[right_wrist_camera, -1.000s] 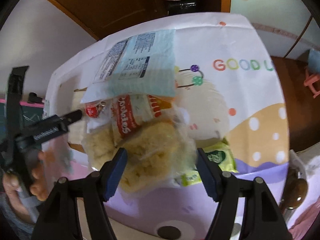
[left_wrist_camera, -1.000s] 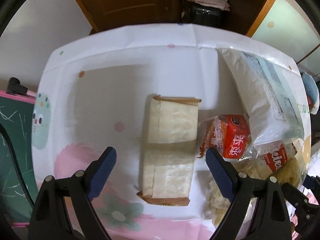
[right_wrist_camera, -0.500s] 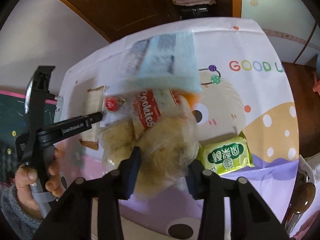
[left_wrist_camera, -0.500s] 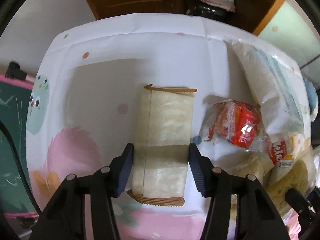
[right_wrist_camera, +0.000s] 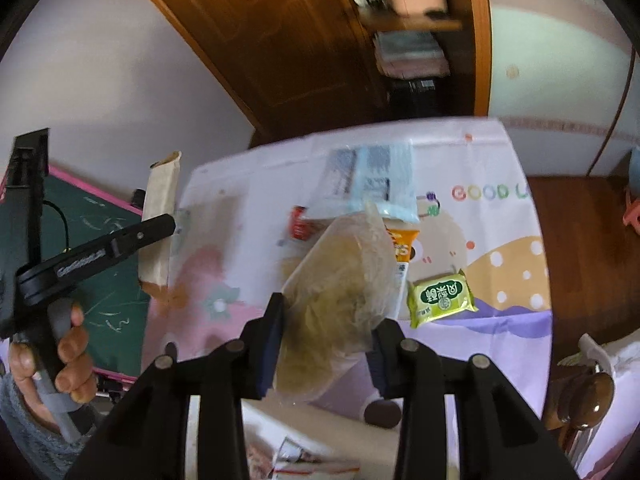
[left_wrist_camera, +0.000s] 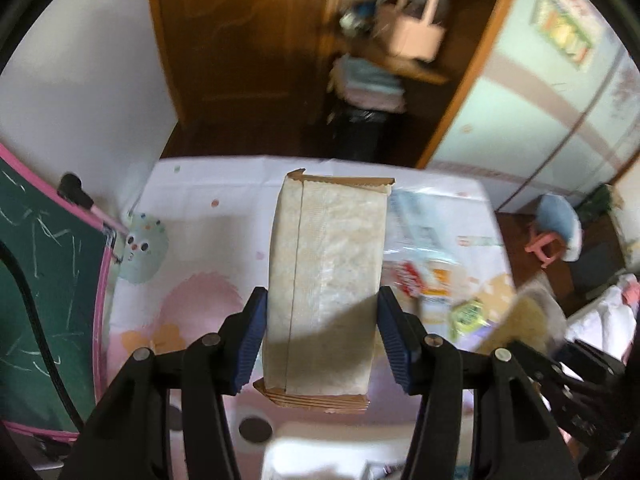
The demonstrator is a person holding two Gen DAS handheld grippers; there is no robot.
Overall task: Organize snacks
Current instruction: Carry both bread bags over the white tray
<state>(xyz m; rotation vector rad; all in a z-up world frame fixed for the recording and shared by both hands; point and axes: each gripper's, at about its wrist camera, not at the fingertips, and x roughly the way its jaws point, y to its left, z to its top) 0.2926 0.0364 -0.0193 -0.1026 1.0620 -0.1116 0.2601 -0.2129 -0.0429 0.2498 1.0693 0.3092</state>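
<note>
My left gripper (left_wrist_camera: pixel 320 340) is shut on a long beige wafer packet (left_wrist_camera: pixel 326 280) with brown crimped ends, lifted above the table. My right gripper (right_wrist_camera: pixel 326 340) is shut on a clear bag of pale yellow pastry (right_wrist_camera: pixel 340 296), also held in the air. In the right wrist view the left gripper (right_wrist_camera: pixel 160 226) shows at the left, a hand (right_wrist_camera: pixel 68 356) on its handle, with the beige packet (right_wrist_camera: pixel 160 216) in it. On the patterned tablecloth (right_wrist_camera: pixel 500 216) lie a green snack packet (right_wrist_camera: pixel 440 298), a light blue and white bag (right_wrist_camera: pixel 372 180), a cookie bag (right_wrist_camera: pixel 402 248) and a small red packet (right_wrist_camera: pixel 298 224).
A green chalkboard with a pink frame (left_wrist_camera: pixel 44 280) stands left of the table. Behind are a brown wooden door (left_wrist_camera: pixel 240 52) and a shelf with folded cloth (left_wrist_camera: pixel 368 84). A pink stool (left_wrist_camera: pixel 548 244) stands on the floor at the right. A white box (left_wrist_camera: pixel 320 456) lies below the grippers.
Both grippers closed on their packets and lifted them off the table. The views rose and tilted up, so the door and shelf now fill the top.
</note>
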